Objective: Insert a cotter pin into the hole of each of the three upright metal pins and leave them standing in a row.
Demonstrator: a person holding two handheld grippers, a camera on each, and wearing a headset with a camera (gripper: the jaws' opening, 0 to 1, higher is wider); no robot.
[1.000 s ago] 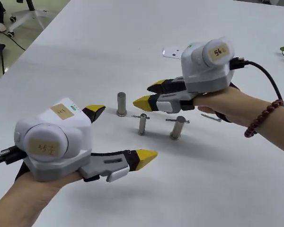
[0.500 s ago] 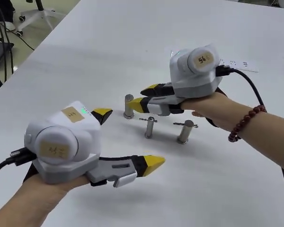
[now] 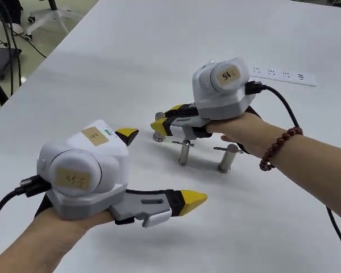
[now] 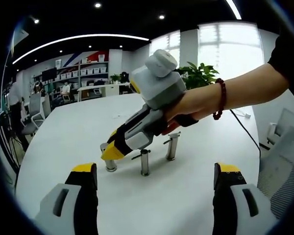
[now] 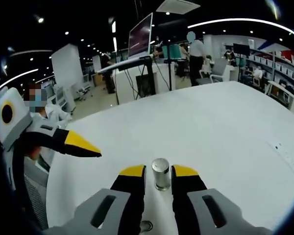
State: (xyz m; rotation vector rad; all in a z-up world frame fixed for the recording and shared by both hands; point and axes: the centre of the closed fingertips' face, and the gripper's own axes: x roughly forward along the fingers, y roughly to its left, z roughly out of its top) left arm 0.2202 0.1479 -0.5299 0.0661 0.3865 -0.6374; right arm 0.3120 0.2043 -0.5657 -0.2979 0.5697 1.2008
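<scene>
Now, over the white bench [image 3: 159,45], the left tongs [image 3: 162,166] gape wide near the bare pin [image 4: 109,159]; the right tongs [image 5: 159,171] sit narrowly apart around it; beside it stand two pins [image 3: 184,153] carrying cotter pins [image 3: 183,143].

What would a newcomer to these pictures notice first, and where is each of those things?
First, the right gripper, low over the white table, with its jaws on either side of a bare metal pin. Beside that stand the middle pin and the end pin, each crossed near its top by a cotter pin. Nearer the person, the left gripper hovers wide open and holds nothing.
</scene>
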